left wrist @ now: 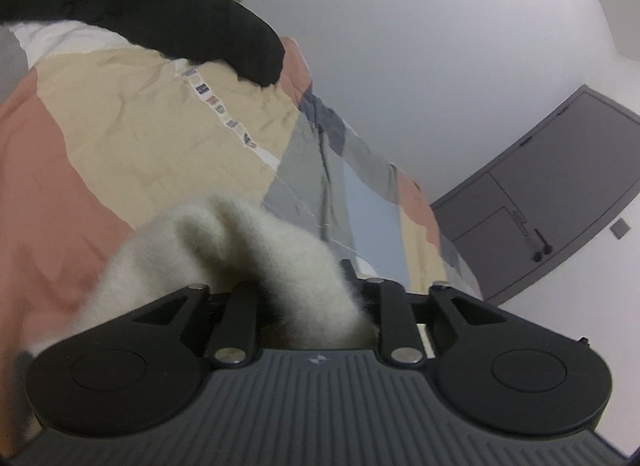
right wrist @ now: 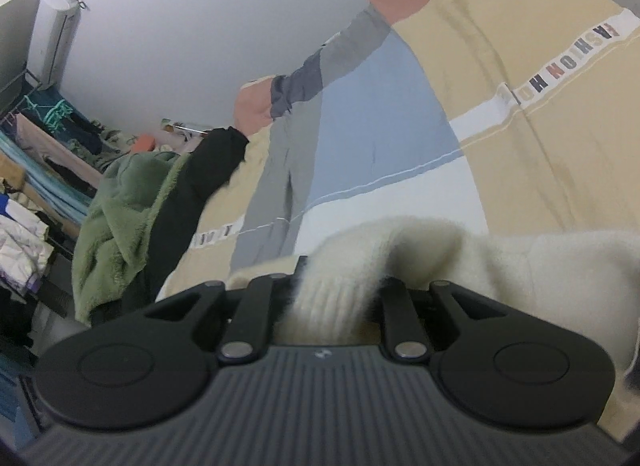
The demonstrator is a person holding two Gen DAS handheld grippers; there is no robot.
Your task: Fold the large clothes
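Observation:
A fluffy cream-white garment fills the space between the fingers of my left gripper, which is shut on it; the fingertips are hidden in the fleece. The same cream garment is pinched in my right gripper, also shut on it, and spreads off to the right. Both grippers hold it just above a patchwork bed cover of beige, salmon, grey and blue panels, which also shows in the right wrist view.
A heap of a green fleece and a black garment lies on the bed, also seen in the left wrist view. A cluttered rack of clothes stands by the wall. A grey door is at the right.

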